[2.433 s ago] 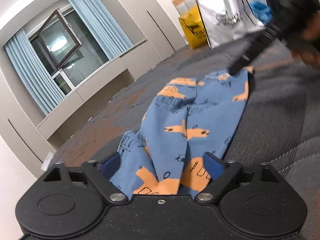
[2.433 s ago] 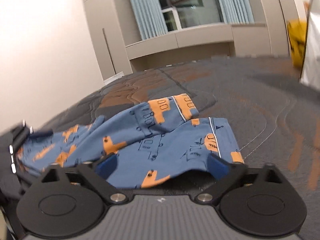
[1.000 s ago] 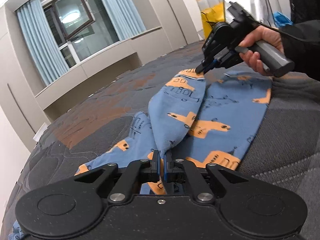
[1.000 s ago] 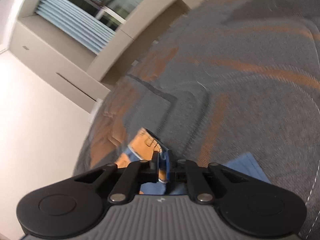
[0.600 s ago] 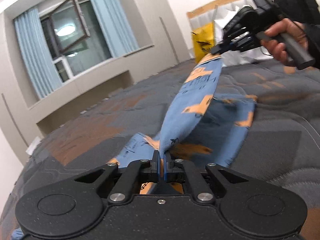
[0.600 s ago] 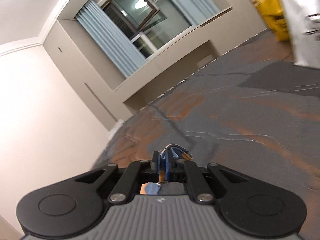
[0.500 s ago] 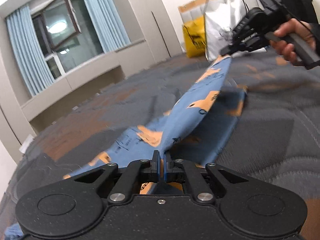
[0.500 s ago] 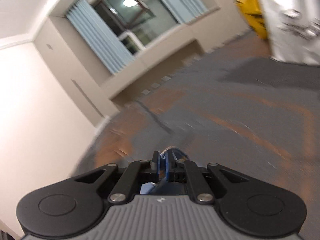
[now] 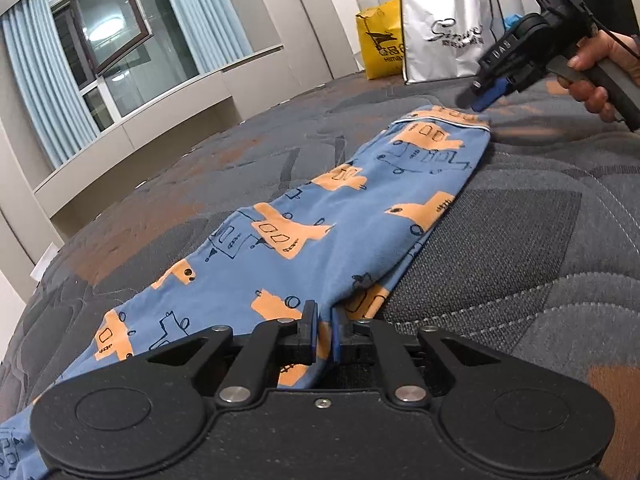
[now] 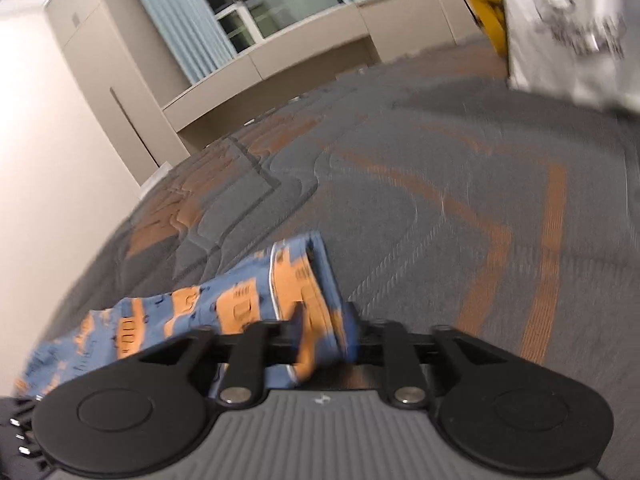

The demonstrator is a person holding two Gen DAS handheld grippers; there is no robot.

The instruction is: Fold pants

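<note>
Blue pants with orange vehicle prints (image 9: 320, 232) lie folded lengthwise, one leg over the other, on a grey and orange quilted bed (image 9: 540, 248). My left gripper (image 9: 324, 330) sits at the near end of the pants with its jaws a narrow gap apart and fabric between them. My right gripper (image 10: 322, 334) is part open over the cuffed end of the pants (image 10: 296, 280); it also shows in the left wrist view (image 9: 478, 98), just above the far end of the pants.
A yellow bag (image 9: 380, 48) and a white shopping bag (image 9: 444, 28) stand at the head of the bed. A window with blue curtains (image 9: 48, 80) and beige cabinets line the far wall.
Both grippers lowered the lifted pant leg onto the other leg, so the pants now lie flat. Both grippers' jaws, shut on fabric before, have parted.
</note>
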